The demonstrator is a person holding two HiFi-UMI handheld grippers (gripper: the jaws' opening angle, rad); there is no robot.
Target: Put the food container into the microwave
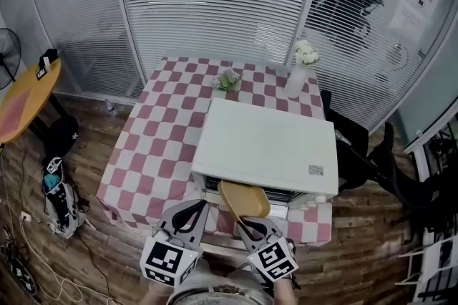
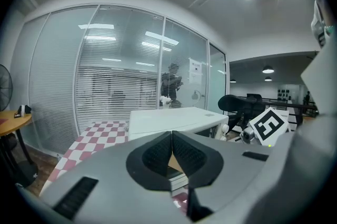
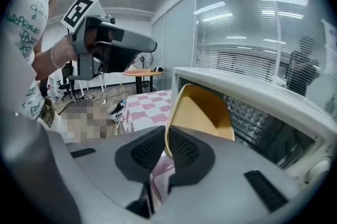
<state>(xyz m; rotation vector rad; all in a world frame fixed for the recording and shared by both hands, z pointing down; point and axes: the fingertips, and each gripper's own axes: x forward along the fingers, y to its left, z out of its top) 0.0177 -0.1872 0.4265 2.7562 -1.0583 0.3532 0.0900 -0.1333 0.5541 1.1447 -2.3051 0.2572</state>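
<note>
A white microwave (image 1: 268, 146) stands on the red-and-white checkered table (image 1: 154, 139), its front facing me. In the right gripper view its dark cavity (image 3: 258, 123) shows open. My right gripper (image 1: 247, 223) is shut on the rim of a shallow yellow food container (image 1: 243, 200), which is tilted just in front of the opening. The pads (image 3: 181, 149) pinch the container (image 3: 202, 110) at its near edge. My left gripper (image 1: 195, 209) hangs beside it to the left, shut with nothing between its jaws (image 2: 172, 152).
A vase of white flowers (image 1: 299, 71) and a small plant (image 1: 227, 79) stand at the table's far edge. A black office chair (image 1: 354, 146) is right of the table. An orange round table (image 1: 25, 99) and bags (image 1: 61, 196) are at left.
</note>
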